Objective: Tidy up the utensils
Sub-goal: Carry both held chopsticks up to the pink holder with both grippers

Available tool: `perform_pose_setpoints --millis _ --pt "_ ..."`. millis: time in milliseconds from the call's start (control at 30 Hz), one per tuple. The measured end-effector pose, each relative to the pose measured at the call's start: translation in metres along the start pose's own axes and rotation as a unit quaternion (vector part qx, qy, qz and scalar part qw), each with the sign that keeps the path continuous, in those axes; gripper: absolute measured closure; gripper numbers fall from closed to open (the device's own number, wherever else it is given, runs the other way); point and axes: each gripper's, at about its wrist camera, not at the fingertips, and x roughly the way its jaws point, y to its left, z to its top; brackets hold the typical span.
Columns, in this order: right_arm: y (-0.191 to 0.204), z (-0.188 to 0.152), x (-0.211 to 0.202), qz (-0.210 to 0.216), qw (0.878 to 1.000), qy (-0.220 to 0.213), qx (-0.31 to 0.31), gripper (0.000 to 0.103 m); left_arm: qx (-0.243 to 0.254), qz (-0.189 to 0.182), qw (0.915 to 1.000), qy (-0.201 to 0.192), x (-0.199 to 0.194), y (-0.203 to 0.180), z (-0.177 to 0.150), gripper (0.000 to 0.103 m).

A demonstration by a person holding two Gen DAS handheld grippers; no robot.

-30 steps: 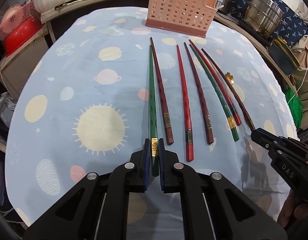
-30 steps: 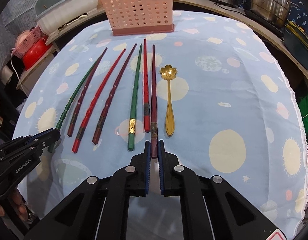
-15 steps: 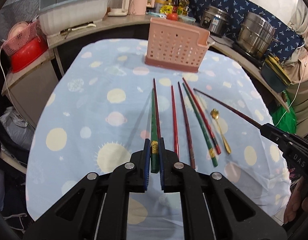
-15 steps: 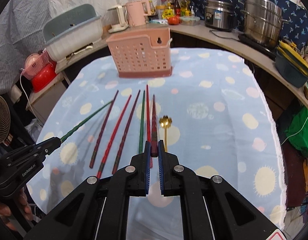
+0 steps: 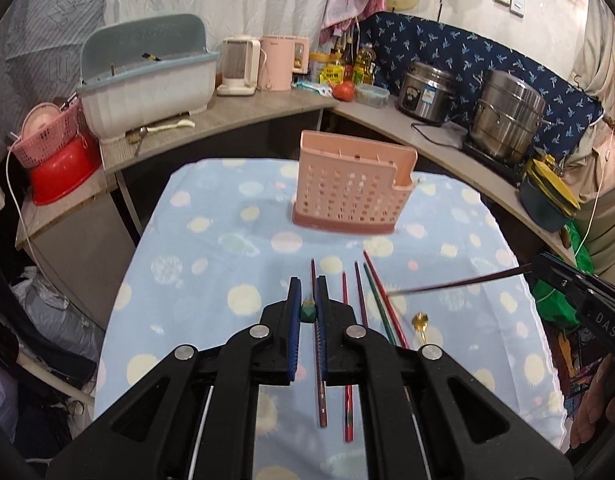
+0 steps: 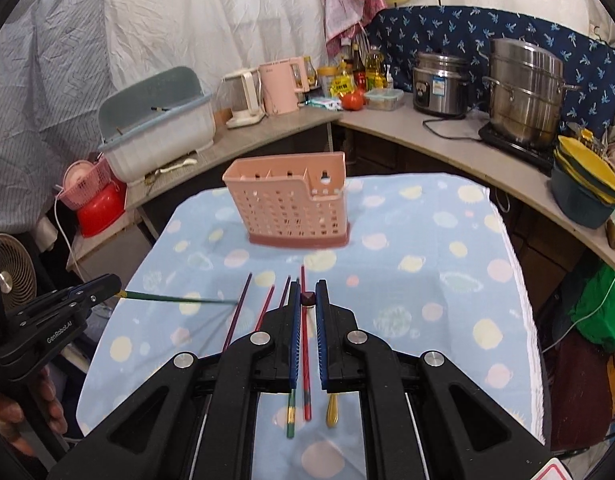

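On the counter (image 5: 195, 248), draped with a pale blue cloth printed with suns and planets, a pink perforated utensil holder (image 5: 352, 191) is seen standing upright near the far edge, its inside split by dividers. Well apart from it, toward the near edge, four chopsticks (image 5: 349, 344) in red, dark red and green are laid roughly parallel on the cloth, with a gold spoon (image 5: 420, 322) just beside them on the right.

Above the cloth, the left gripper (image 5: 307, 311) is shown with its blue-padded fingers (image 5: 294, 320) pressed together on the thick end of a green chopstick (image 6: 179, 299); in the right wrist view the shaft of this chopstick is seen jutting out from the gripper's tip over the cloth, clear of the surface. The right gripper (image 6: 307, 299) is shown likewise, its fingers pinching the butt of a dark red chopstick (image 5: 459, 283), which in the left wrist view is seen extending from the gripper toward the row on the cloth, lifted off it and blurred. Part of a person's hand (image 6: 25, 408) is visible under the left gripper's body. Behind the cloth-covered surface a further L-shaped worktop (image 6: 435, 136) is seen carrying steel pots, a kettle and bottles.
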Motion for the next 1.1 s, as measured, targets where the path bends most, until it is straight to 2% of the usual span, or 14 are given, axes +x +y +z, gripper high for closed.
perform_pose_setpoints --millis 433,900,1100 --pt "-0.008 0.068 0.010 0.007 0.999 -0.043 0.005 0.096 0.015 0.010 0.9987 -0.048 0.009 -0.003 0.074 0.096" --pt "-0.010 0.196 0.028 0.005 0.993 -0.121 0.008 0.096 0.028 0.005 0.9906 -0.134 0.015 -0.028 0.201 0.096" --pt "-0.003 0.227 0.058 -0.014 0.992 -0.126 -0.007 0.096 0.030 0.008 0.9891 -0.144 0.039 -0.035 0.237 0.096"
